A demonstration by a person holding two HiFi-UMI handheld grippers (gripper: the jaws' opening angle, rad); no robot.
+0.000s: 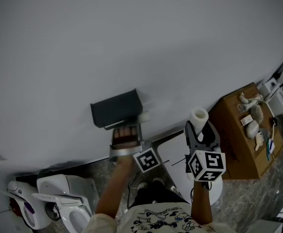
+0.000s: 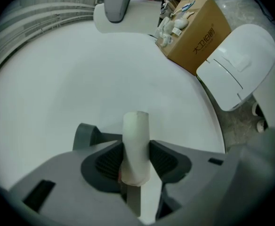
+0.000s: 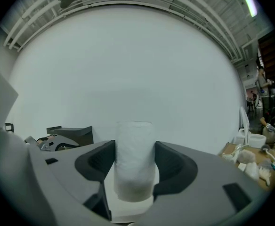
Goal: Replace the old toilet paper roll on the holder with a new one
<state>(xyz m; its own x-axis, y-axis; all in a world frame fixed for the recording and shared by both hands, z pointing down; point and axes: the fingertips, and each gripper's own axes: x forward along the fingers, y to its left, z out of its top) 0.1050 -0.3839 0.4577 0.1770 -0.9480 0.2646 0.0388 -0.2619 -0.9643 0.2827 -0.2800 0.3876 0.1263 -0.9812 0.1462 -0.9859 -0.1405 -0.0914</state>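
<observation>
Holder (image 1: 116,108) sits left of our right gripper (image 1: 199,130), whose jaws clamp the new roll (image 3: 135,159) standing upright. Our left gripper (image 1: 125,136), nearer and just below the holder, grips the bare old tube (image 2: 136,145), so we reckon that clears away first.

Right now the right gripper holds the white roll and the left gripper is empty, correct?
No. The left gripper is not empty: the left gripper view shows it closed on a slim pale tube. The right gripper does hold the white roll.
</observation>
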